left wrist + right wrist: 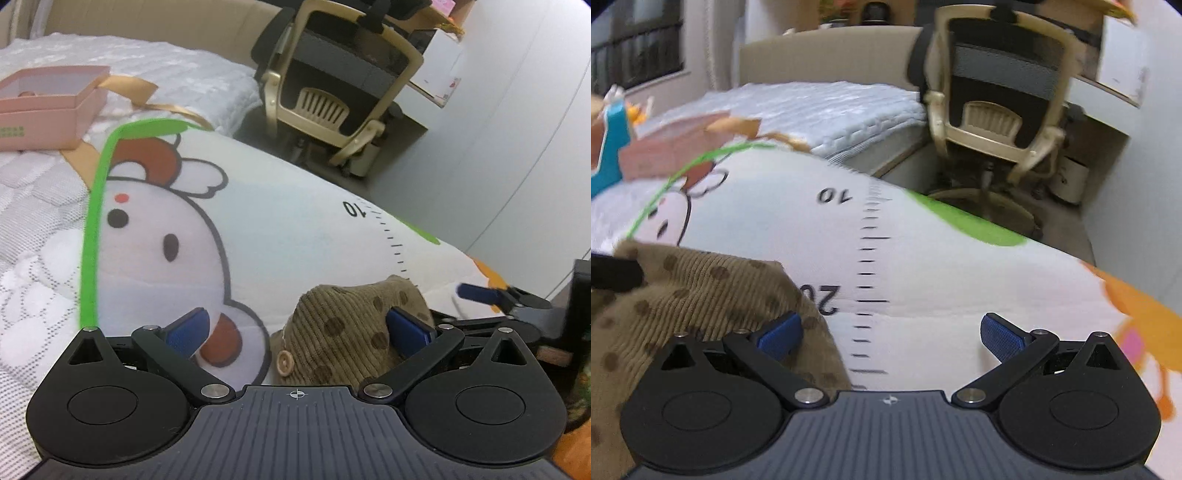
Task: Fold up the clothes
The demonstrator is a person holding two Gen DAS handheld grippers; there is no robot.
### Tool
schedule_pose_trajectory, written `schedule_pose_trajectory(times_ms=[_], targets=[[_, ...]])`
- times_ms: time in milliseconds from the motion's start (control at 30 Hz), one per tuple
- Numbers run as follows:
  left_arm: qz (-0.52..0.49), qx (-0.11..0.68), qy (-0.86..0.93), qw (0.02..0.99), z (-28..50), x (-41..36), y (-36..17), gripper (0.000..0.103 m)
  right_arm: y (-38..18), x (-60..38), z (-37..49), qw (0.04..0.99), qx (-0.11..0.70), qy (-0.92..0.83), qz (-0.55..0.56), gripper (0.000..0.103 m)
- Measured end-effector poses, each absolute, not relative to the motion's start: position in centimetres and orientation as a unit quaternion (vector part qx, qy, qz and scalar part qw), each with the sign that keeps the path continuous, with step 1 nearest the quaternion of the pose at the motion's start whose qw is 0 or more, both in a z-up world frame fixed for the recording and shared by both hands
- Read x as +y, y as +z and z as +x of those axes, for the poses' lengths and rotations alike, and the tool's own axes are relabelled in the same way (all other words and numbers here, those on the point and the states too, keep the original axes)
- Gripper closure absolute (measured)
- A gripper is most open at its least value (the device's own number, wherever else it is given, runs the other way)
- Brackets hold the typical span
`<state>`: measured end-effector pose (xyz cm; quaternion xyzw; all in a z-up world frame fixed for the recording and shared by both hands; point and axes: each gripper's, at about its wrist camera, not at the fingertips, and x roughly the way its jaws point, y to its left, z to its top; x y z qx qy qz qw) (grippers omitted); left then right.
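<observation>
A brown corduroy garment (343, 325) with dark dots and a cream button lies crumpled on a white cartoon-print mat (280, 221). My left gripper (299, 330) is open just above it, its right blue pad (410, 330) resting against the cloth and its left pad over the mat. In the right wrist view the same garment (701, 295) spreads across the lower left. My right gripper (892, 336) is open, its left pad (781, 336) at the garment's edge and its right pad over bare mat. The right gripper's blue tip (480, 293) shows at the left view's right edge.
A pink gift box (48, 107) with gold ribbon sits on the white quilted bed (37, 221) at the back left. A beige and black office chair (997, 99) stands beyond the bed's edge. A printed ruler scale (871, 277) runs down the mat.
</observation>
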<state>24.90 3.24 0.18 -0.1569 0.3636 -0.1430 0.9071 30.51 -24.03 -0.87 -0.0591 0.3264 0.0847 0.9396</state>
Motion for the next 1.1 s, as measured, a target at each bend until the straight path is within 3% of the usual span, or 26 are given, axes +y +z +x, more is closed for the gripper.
schedule_pose_trajectory(times_ms=[167,300,633,867,1100], targets=[[-0.169,0.361,-0.148,0.905,24.9,3.3,-0.1,0.0,2.3,-25.6,22.2,0.942,0.262,0.202,-0.058,0.0],[-0.166,0.359,-0.144,0.907,24.6,3.0,0.0,0.0,-2.4,-23.7,19.5,0.914,0.324,0.222,-0.103,0.0],[-0.165,0.359,-0.132,0.909,23.1,3.0,1.1,0.0,-3.7,-24.8,18.5,0.92,0.324,0.217,-0.051,0.0],[-0.297,0.388,-0.241,0.839,20.1,4.9,-1.0,0.0,-3.7,-24.6,18.8,0.921,0.321,0.214,-0.053,0.0],[-0.329,0.378,-0.266,0.823,20.6,3.6,-2.3,0.0,-3.4,-23.4,20.1,0.922,0.309,0.223,-0.07,0.0]])
